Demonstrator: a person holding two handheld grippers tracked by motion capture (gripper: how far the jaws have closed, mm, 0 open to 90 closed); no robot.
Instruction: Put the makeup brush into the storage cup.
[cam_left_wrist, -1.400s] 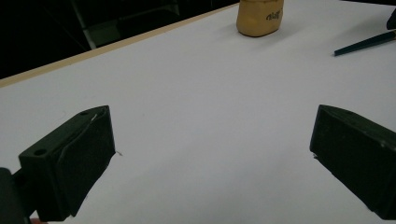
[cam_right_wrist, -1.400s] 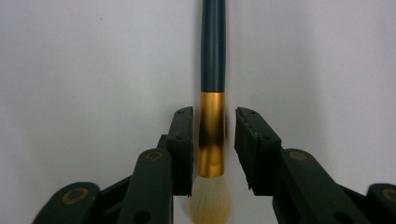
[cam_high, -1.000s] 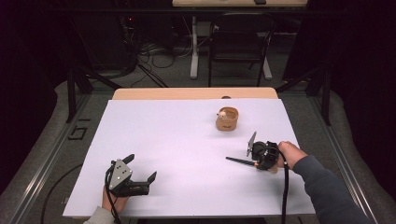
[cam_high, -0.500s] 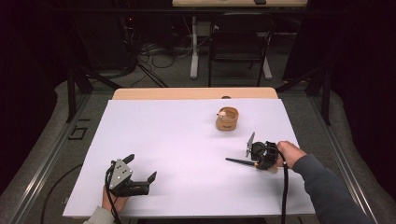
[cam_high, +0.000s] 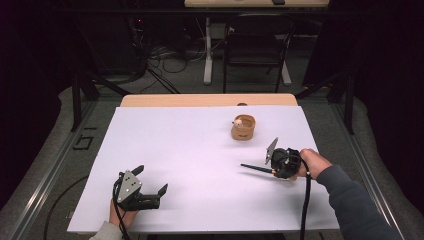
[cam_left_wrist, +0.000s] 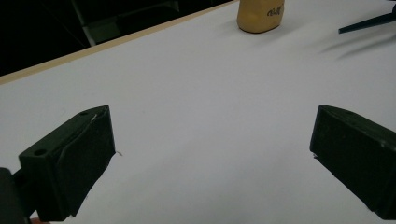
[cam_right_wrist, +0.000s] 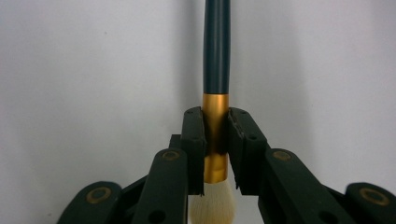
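- Right tongs (cam_right_wrist: 215, 140) clamped on the gold ferrule of a makeup brush (cam_right_wrist: 216, 70); dark handle juts left, just above the white counter (cam_high: 200, 150).
- Left tongs (cam_high: 150, 192) spread wide, nothing between them, near the counter's front edge.
- Tan cup (cam_high: 243, 127) stands beyond the brush.

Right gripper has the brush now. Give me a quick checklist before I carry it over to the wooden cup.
1. Grip on the brush: right gripper is shut on its gold ferrule, both pads pressing. Ok.
2. Brush alignment: handle runs straight out between the pads, bristles back toward the gripper body. Ok.
3. Wooden cup: upright on the white table cover, beyond the right gripper. Ok.
4. Room in the cup: something pale sits inside; how much space is left, cannot tell.
5. Path to the cup: bare cover between brush tip and cup. Ok.
6. Left gripper: open, holding nothing, at the near left corner. Ok.
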